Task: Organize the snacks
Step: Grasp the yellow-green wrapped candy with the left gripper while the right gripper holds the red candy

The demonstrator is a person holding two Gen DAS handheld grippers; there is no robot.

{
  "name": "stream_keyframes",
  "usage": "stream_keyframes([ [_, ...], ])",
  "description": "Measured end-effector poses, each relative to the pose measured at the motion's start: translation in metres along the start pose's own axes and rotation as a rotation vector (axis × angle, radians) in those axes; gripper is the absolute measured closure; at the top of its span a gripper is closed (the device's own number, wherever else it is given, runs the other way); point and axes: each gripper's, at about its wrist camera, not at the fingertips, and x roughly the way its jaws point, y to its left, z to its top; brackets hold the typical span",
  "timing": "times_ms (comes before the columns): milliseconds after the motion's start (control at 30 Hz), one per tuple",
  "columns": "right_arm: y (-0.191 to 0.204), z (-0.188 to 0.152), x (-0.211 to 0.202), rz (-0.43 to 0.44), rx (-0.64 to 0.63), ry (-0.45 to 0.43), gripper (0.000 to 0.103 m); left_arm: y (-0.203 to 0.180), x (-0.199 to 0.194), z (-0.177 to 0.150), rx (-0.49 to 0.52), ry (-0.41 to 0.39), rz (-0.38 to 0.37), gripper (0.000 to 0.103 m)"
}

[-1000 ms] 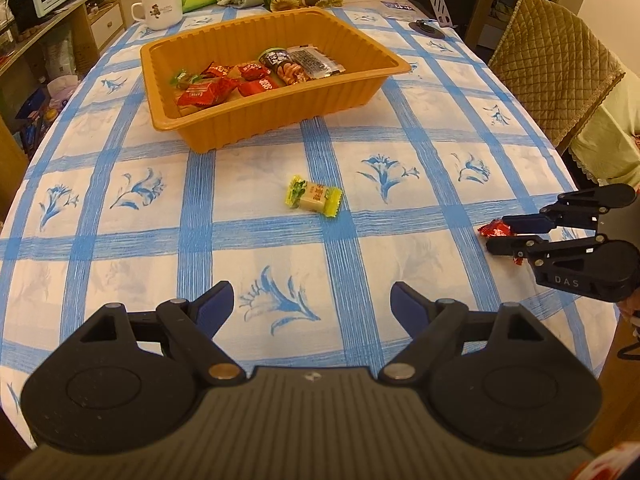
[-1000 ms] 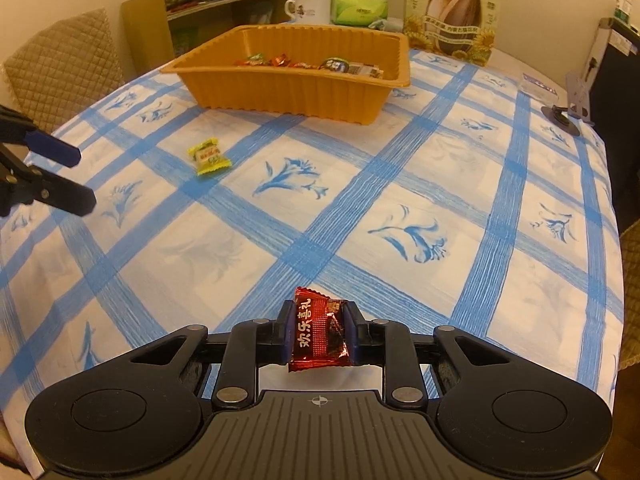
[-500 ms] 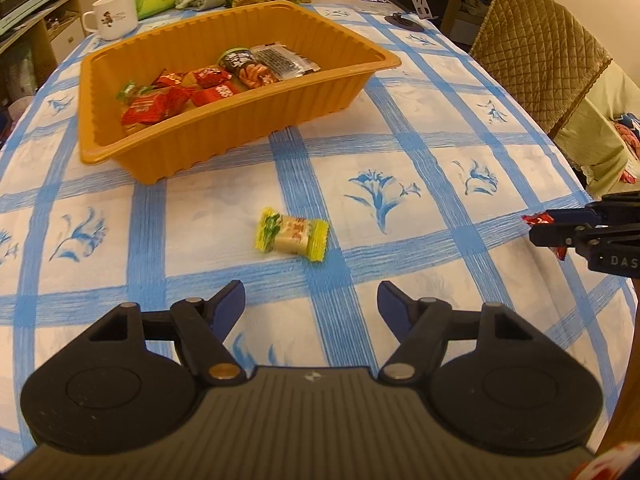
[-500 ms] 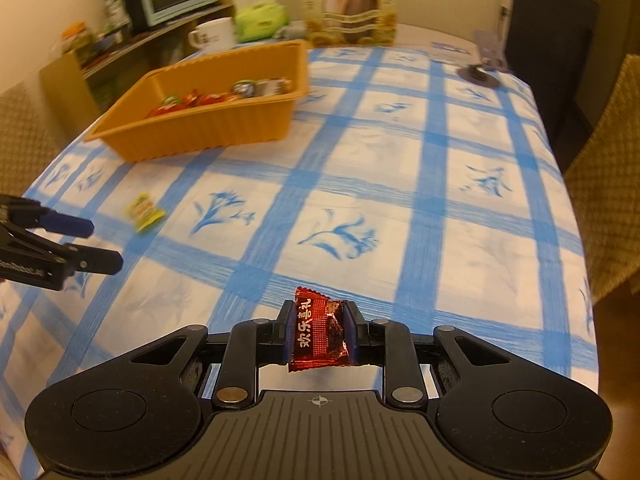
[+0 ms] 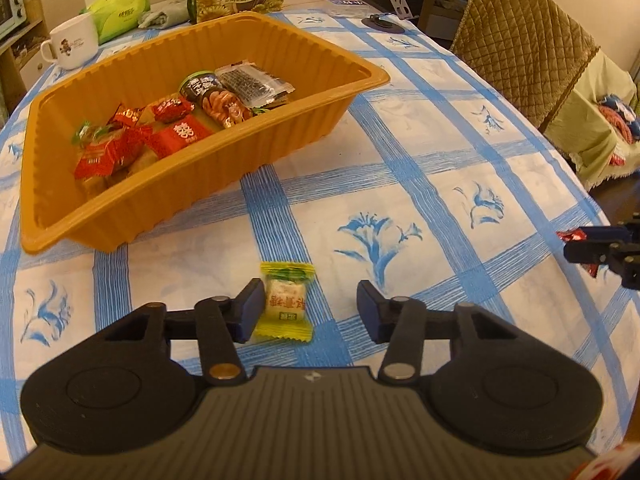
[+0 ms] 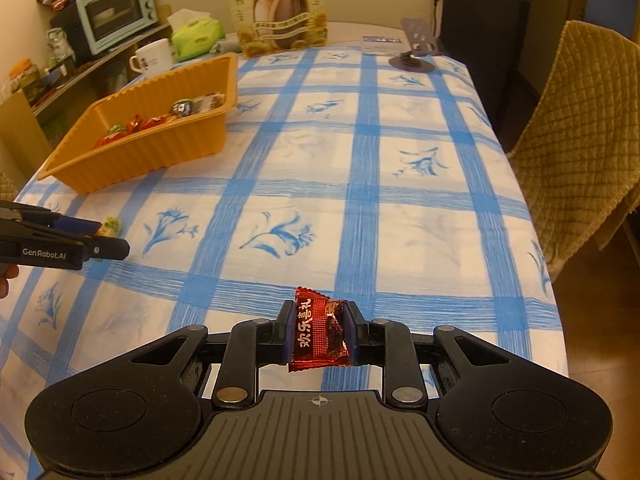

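A yellow-wrapped candy (image 5: 286, 304) lies on the blue-checked tablecloth in front of the orange tray (image 5: 240, 152). My left gripper (image 5: 310, 310) straddles it with its jaws closing. The left pad is against the wrapper and the right pad still stands apart. The right wrist view shows that same gripper (image 6: 100, 240) low at the left edge, by the candy (image 6: 110, 226). My right gripper (image 6: 319, 332) is shut on a red foil candy (image 6: 320, 330), held above the table near its front edge. The tray (image 6: 152, 152) holds several wrapped snacks.
A white mug (image 5: 74, 42), a green tissue pack (image 5: 118, 10) and a tall sunflower-seed bag (image 6: 278, 8) stand behind the tray. A phone stand (image 6: 414, 50) sits at the far right corner. A quilted chair (image 6: 580, 140) flanks the table's right edge.
The left gripper came forward and down onto the yellow candy, and its jaws narrowed around it. The right gripper swung its view rightward, still holding the red candy.
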Motion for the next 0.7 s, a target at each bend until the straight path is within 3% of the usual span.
stream_keyframes([
  [100, 0.000, -0.001, -0.002, -0.004, 0.007, -0.001, 0.078, -0.001, 0.000, -0.001, 0.032, 0.002, 0.015, 0.064],
  [333, 0.006, -0.001, -0.002, 0.006, -0.004, -0.001, 0.078, -0.001, -0.001, -0.001, 0.056, 0.009, 0.035, 0.084],
  [700, 0.018, 0.001, -0.011, 0.030, -0.037, -0.021, 0.078, -0.004, -0.013, -0.007, 0.046, 0.016, 0.033, 0.085],
])
